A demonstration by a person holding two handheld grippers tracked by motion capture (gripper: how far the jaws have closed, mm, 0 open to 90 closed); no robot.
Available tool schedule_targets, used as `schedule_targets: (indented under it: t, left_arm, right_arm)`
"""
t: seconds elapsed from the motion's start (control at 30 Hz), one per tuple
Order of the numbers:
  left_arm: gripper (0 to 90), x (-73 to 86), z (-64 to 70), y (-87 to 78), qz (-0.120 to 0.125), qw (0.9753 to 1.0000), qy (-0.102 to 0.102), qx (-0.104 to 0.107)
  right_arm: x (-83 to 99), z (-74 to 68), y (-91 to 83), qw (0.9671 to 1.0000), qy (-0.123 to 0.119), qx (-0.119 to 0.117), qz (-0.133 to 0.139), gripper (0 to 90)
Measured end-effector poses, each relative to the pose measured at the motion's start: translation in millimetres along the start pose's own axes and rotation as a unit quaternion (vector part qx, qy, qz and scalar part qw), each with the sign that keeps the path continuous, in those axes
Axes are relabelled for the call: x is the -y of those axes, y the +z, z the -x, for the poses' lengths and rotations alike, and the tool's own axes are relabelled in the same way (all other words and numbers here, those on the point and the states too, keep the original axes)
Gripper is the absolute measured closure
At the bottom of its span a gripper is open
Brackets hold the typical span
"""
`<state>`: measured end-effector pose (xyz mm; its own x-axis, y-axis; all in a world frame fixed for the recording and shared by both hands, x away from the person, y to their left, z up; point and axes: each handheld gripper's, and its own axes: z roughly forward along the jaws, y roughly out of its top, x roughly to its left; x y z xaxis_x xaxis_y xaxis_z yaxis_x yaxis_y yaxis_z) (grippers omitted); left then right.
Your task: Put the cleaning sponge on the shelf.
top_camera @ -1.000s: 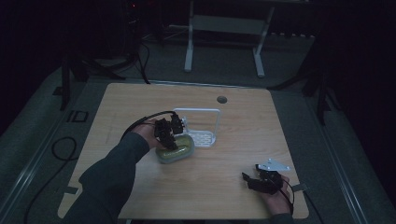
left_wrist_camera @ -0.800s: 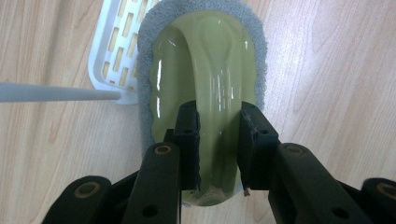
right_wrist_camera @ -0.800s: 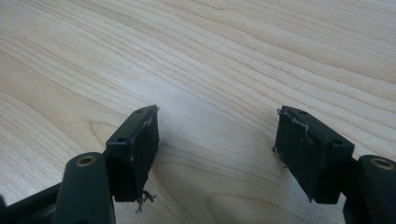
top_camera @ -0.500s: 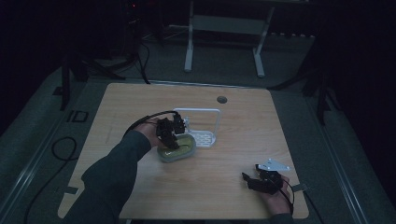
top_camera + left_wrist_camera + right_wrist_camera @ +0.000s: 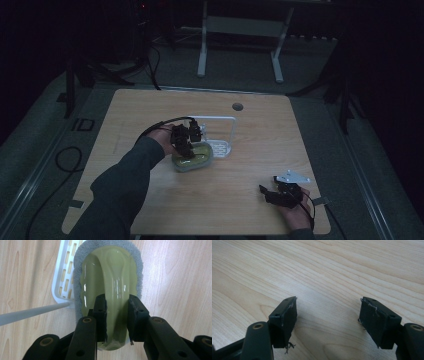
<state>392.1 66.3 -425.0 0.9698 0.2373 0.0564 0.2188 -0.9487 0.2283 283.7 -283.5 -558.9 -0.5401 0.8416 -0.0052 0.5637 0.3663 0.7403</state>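
A scrubbing pad with a glossy green handle (image 5: 199, 159) (image 5: 110, 270) and a grey fibre rim lies on the wooden table (image 5: 260, 140). Its far end rests against a white slotted tray (image 5: 220, 148) (image 5: 62, 277). My left gripper (image 5: 186, 146) (image 5: 117, 302) comes down on it from above, shut on the raised ridge of the green handle. At the table's near right, my right gripper (image 5: 265, 191) (image 5: 329, 312) is held low over bare wood, jaws wide apart with nothing between them.
A white wire frame (image 5: 234, 127) rises from the tray, and one of its rods (image 5: 30, 313) runs left past the pad. A round cable hole (image 5: 237, 106) sits near the table's far edge. Dark floor and stands surround the table.
The left gripper has shifted the green pad slightly right, up against the white tray. The right gripper has stayed where it was.
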Motion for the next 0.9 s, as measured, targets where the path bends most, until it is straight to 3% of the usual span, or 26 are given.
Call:
schedule_targets:
  t: [0.73,0.9]
  left_arm:
    - [71.9,-11.0,-1.9,-1.0,-0.006,0.9991,0.040,-0.013]
    - [71.9,-10.9,-1.9,0.1,-0.002,0.9976,0.068,-0.018]
  right_arm:
    - [-0.1,0.3,0.1,1.0000,-0.001,0.000,0.000,29.8]
    - [-0.1,0.3,0.1,1.0000,-0.001,0.000,0.000,29.8]
